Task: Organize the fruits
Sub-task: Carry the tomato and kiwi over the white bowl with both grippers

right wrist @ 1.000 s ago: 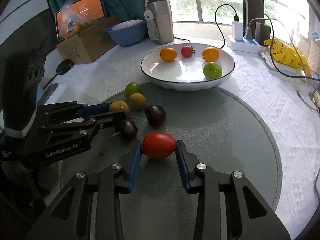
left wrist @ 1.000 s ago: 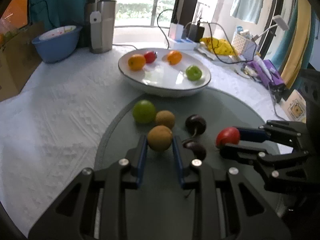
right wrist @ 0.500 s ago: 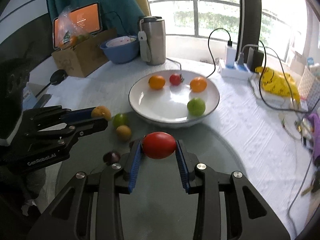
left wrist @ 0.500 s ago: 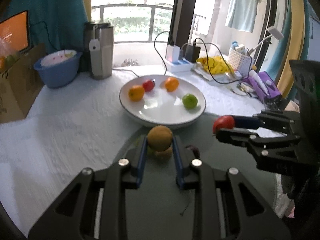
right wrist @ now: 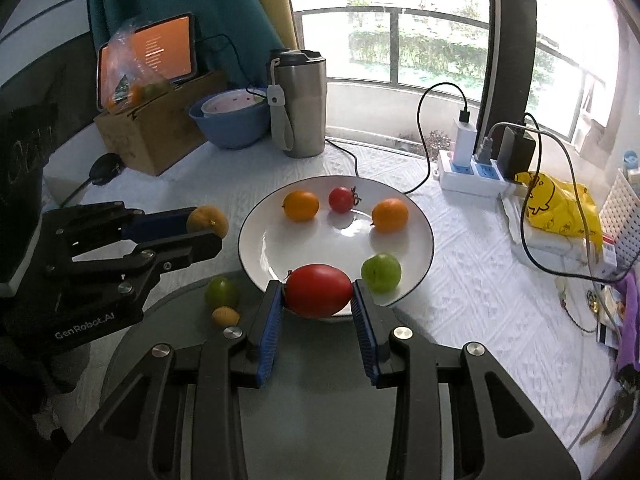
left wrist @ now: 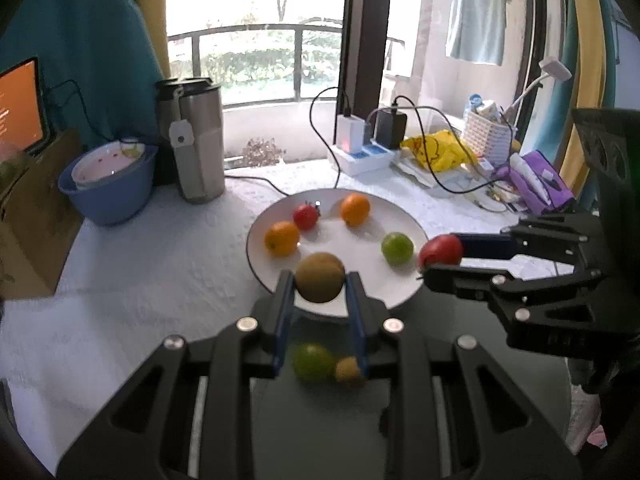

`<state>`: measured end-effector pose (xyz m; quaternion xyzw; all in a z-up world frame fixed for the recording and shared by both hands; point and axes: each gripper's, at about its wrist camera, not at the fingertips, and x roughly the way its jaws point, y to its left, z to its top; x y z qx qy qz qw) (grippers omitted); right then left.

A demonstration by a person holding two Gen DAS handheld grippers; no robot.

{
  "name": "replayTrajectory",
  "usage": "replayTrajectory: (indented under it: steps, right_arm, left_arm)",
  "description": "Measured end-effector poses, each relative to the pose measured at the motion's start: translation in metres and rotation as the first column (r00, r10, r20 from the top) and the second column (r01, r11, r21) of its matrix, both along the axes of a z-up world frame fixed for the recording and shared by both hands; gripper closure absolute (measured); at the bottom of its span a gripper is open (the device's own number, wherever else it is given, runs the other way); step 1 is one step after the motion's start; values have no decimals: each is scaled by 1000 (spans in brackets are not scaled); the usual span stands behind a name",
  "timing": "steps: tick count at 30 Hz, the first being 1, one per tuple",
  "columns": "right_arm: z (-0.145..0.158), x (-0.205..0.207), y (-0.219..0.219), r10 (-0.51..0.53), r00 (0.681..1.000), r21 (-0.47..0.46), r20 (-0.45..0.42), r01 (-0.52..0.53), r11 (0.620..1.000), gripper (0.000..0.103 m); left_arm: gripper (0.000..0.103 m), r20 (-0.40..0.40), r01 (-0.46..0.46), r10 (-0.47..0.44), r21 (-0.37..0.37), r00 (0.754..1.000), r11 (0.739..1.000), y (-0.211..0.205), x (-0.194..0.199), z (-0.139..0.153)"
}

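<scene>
My left gripper (left wrist: 320, 280) is shut on a brown round fruit (left wrist: 320, 277) and holds it over the near rim of the white plate (left wrist: 256, 256). My right gripper (right wrist: 319, 292) is shut on a red tomato (right wrist: 319, 290), also above the plate's near rim (right wrist: 250, 268). The plate holds two oranges (right wrist: 301, 205), a small red tomato (right wrist: 342, 199) and a green fruit (right wrist: 381, 272). A green fruit (right wrist: 221, 292) and a small brown fruit (right wrist: 225, 316) lie on the dark mat (right wrist: 320, 420) below. The left gripper shows in the right wrist view (right wrist: 208, 226), the right one in the left wrist view (left wrist: 440, 254).
A steel mug (right wrist: 298, 104), a blue bowl (right wrist: 228, 122) and a cardboard box (right wrist: 160, 128) stand behind the plate. A power strip with cables (right wrist: 476, 168) and a yellow bag (right wrist: 560, 208) lie at the right on the white cloth.
Both grippers have lifted off the mat with their fruit and moved forward to the plate's near edge. The fruits left on the mat are now below and behind the fingers.
</scene>
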<state>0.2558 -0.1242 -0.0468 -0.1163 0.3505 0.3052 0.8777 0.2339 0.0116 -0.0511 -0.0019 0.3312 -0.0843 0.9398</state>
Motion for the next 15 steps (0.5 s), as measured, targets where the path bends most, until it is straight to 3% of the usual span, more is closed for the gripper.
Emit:
replayTrajectory:
  steps: [15]
  right_arm:
    - [-15, 40, 13, -42, 999, -31, -21, 41, 999, 66]
  left_arm:
    - [76, -78, 10, -11, -14, 997, 1000, 11, 55, -22]
